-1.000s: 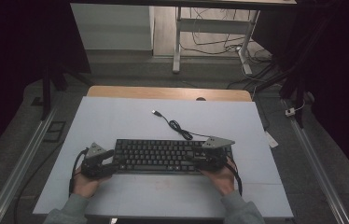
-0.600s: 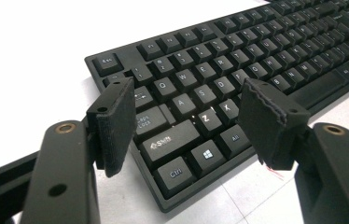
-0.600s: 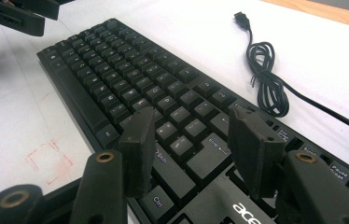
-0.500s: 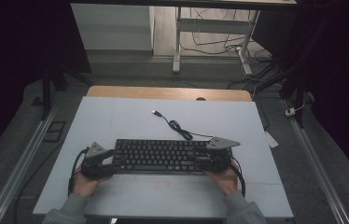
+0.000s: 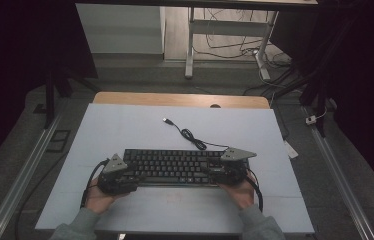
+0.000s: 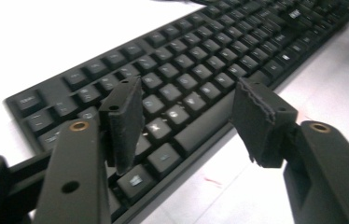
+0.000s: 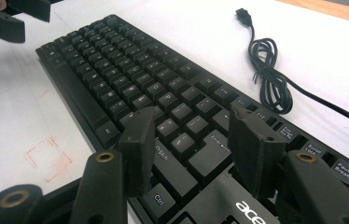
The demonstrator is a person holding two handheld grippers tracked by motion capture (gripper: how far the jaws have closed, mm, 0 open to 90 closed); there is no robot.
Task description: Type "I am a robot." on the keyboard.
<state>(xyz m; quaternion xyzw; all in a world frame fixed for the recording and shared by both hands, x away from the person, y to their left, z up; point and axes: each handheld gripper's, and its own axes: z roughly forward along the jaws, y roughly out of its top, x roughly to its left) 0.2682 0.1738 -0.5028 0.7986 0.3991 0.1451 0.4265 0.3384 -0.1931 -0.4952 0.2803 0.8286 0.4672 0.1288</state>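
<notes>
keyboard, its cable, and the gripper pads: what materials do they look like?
Keyboard: black matte plastic by the look, molded keycaps with pale printed legends. Cable: black, likely rubber or PVC jacket; it holds a loose coil, ending in a moulded plug. Left gripper pads: dark, dull foam or soft rubber, with ragged, chipped edges; right gripper pads look the same.

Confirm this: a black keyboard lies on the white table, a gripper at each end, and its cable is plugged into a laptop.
Not quite. The high view shows the cable of the keyboard ending in a loose plug on the table; the rest holds.
</notes>
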